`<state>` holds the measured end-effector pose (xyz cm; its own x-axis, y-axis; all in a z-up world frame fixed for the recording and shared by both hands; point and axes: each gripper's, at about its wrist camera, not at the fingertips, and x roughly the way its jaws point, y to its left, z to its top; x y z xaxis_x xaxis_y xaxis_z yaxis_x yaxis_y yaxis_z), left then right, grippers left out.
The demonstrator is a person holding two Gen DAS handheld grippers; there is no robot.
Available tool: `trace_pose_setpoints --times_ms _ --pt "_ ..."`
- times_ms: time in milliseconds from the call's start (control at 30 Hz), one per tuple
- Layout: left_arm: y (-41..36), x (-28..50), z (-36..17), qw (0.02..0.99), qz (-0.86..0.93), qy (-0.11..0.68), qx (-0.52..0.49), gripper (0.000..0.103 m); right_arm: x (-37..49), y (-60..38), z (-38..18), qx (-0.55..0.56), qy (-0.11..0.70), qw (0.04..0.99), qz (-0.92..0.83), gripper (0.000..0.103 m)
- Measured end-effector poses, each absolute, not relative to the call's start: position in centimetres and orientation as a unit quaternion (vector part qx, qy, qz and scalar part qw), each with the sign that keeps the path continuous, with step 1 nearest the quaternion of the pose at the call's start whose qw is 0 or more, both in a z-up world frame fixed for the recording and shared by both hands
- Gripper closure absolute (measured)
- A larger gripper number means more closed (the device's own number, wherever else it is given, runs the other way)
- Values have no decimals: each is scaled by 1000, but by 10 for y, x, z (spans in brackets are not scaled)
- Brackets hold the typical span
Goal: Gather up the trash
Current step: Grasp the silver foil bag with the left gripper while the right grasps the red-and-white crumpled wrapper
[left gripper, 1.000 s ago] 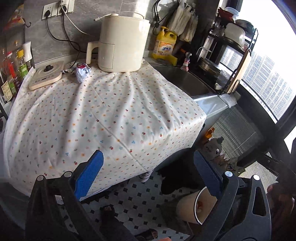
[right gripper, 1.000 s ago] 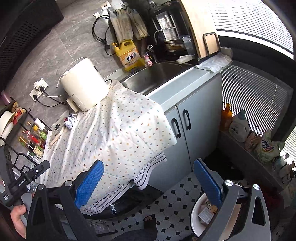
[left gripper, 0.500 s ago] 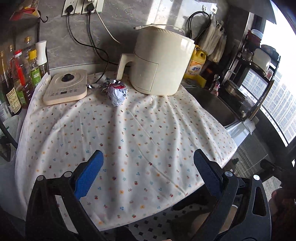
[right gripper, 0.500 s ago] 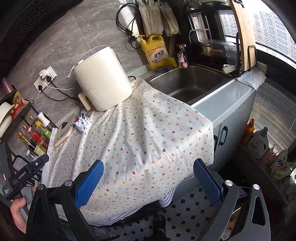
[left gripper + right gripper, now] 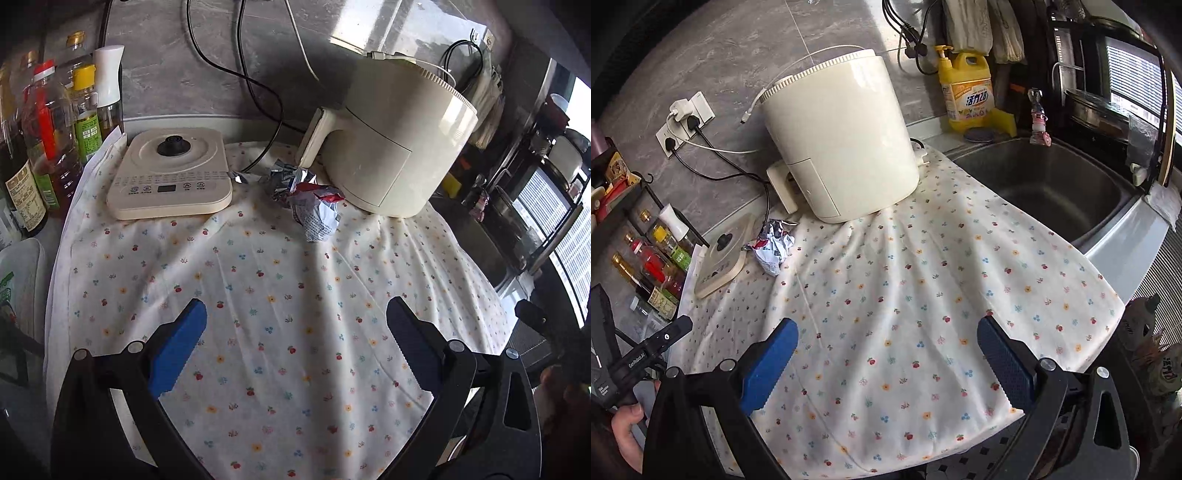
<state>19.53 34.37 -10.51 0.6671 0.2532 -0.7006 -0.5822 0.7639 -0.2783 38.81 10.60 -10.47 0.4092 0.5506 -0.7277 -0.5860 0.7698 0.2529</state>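
A crumpled silver, red and white wrapper (image 5: pixel 310 199) lies on the flowered cloth (image 5: pixel 280 302), between the cream air fryer (image 5: pixel 391 147) and the flat cream cooker base (image 5: pixel 170 173). My left gripper (image 5: pixel 295 332) hangs open over the cloth, well short of the wrapper, nothing between its blue pads. In the right wrist view the same wrapper (image 5: pixel 772 247) sits far left at the back. The right gripper (image 5: pixel 886 350) is open over the cloth's front edge, empty.
Oil and sauce bottles (image 5: pixel 48 140) stand in a rack at the left. Cables (image 5: pixel 255 85) run down the grey wall behind the fryer. A steel sink (image 5: pixel 1052 184) and a yellow detergent bottle (image 5: pixel 967 92) lie to the right. A hand (image 5: pixel 624 439) holds the other gripper's handle.
Both grippers have moved up and in from the floor side toward the counter. The wrapper and fryer now look much closer; the bin on the floor has left both views.
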Motion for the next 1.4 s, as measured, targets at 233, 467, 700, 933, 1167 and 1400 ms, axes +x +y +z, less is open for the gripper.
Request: trace_pose_setpoints --times_ms 233,467,700,933,1167,1400 --pt "380 195 -105 877 247 325 -255 6 393 197 -117 -40 429 817 383 8" --pt "414 188 -110 868 266 311 -282 6 397 288 -131 -72 441 790 420 8" --pt "437 189 -120 858 275 315 -297 6 407 341 -153 -77 456 775 431 8" --pt "455 205 -125 860 267 318 -298 6 393 362 -162 -151 430 758 466 102" --pt "462 244 -121 874 236 319 -281 6 410 331 -154 -112 439 764 459 102" --pt "462 297 -125 881 200 332 -270 27 426 289 -138 -83 430 782 443 102"
